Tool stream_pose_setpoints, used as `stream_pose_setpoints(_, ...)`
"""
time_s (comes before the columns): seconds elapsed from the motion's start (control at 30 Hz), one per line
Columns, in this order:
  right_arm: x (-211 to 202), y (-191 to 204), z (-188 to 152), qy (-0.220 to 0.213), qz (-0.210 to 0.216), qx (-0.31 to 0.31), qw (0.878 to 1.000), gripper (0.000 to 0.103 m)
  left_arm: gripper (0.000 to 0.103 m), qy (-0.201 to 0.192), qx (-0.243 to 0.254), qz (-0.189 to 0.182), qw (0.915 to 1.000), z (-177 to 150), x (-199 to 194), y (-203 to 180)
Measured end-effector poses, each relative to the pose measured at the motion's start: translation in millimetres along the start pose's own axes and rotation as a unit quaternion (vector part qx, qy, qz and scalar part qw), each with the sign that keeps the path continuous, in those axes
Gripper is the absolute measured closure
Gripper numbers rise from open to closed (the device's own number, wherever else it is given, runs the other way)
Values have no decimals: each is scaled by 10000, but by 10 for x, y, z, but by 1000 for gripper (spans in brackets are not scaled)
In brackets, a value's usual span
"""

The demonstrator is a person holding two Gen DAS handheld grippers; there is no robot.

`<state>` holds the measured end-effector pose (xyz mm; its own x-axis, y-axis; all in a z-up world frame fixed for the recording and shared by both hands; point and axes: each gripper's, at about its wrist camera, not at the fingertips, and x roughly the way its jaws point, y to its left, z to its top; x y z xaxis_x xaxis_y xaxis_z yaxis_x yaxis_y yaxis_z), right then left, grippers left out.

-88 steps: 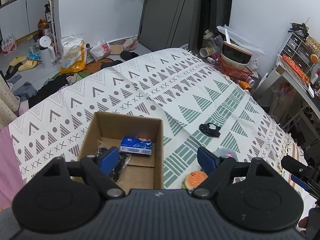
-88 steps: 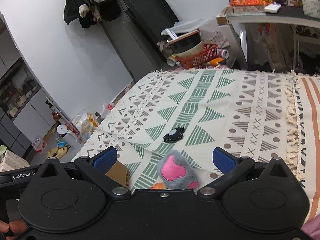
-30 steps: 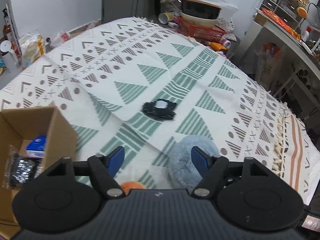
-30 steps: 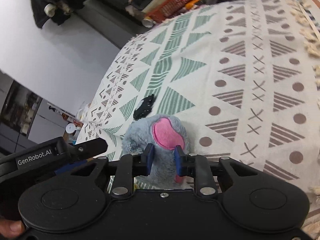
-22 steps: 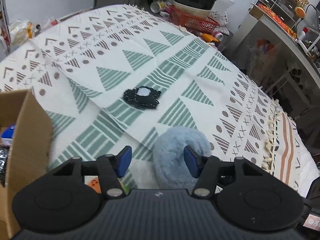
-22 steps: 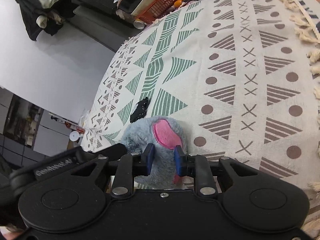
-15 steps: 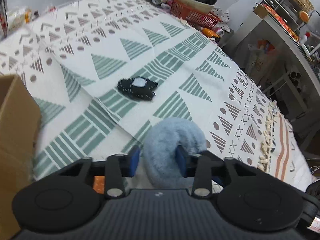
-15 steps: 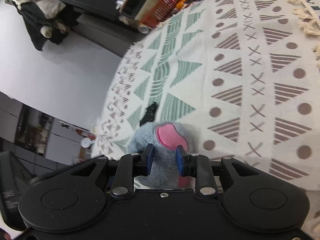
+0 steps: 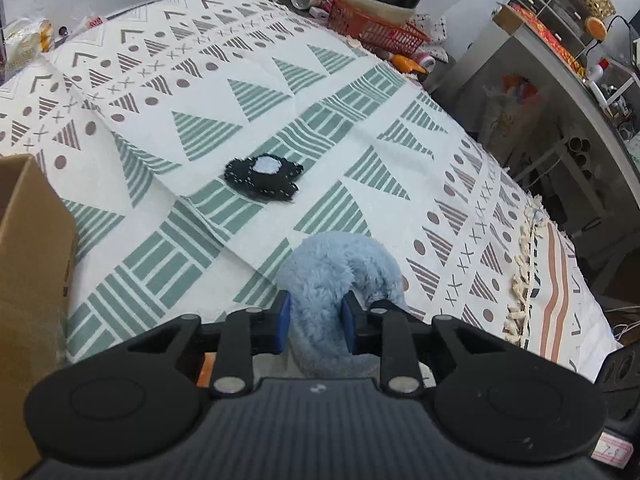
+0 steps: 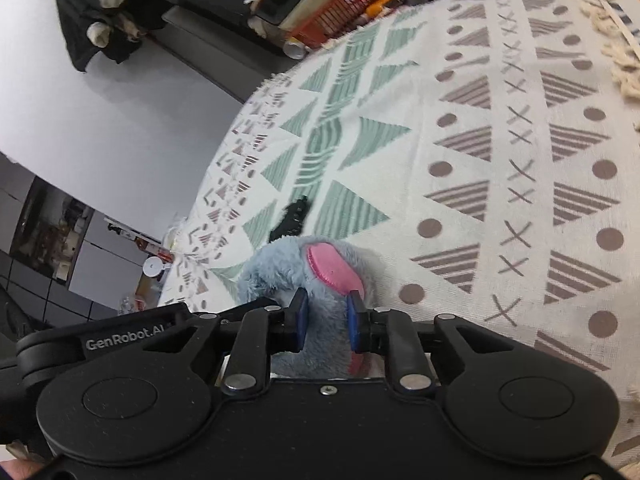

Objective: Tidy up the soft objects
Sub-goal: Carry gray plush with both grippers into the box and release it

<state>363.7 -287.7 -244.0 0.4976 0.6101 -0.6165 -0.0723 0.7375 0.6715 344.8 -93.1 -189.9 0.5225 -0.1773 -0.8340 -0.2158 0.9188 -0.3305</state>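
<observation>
Step in hand, by my reading: pick-up of the grey-blue plush toy (image 9: 336, 276), with both tools on it at once. Left tool (image 9: 314, 322) has its blue pads pressed into a curved furry limb of the toy, fur bulging out either side, so it is clamped on the plush. Right tool (image 10: 325, 318) is likewise closed on the toy's fur just below the pink patch (image 10: 332, 270). The toy sits low over the patterned bedspread (image 9: 360, 120), right against the tools; whether it rests on the cloth or is lifted clear I cannot tell. Cardboard box (image 9: 28, 264) stands at the left edge of the left view, near the toy; its inside is not visible from here. Black felt piece (image 9: 262, 176) with a pale centre lies flat on the bedspread, apart from the toy, further out. A sliver of orange shows under the left tool; too hidden to identify. Next move, as a judgement: carry the plush leftward over the box rim and release with both tools together, since uneven release would likely let the limp body drag or snag on the cardboard edge.
</observation>
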Motion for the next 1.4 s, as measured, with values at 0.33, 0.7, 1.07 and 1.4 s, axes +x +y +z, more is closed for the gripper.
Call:
stream_pose_setpoints(0.33,-250,421,-36,-301,355,-423,9980,85,78,-447,99,-142,9988,101,-495,97)
stream_pose_setpoints(0.7,-319,907,-167,-440,556,-767,9945,85,78,-722,-59,-199,9972,147,-960,414)
stream_pose_setpoints(1.07,-167,1594,-510,-462,903,-1324,9860,85,78,-998,-330,-107,9944,181,-1488,1070)
stream_pose_setpoints(1.4,13,2083,-885,-176,994,-1777,9789,85,78,-997,-749,-12,9922,5,-1786,1682)
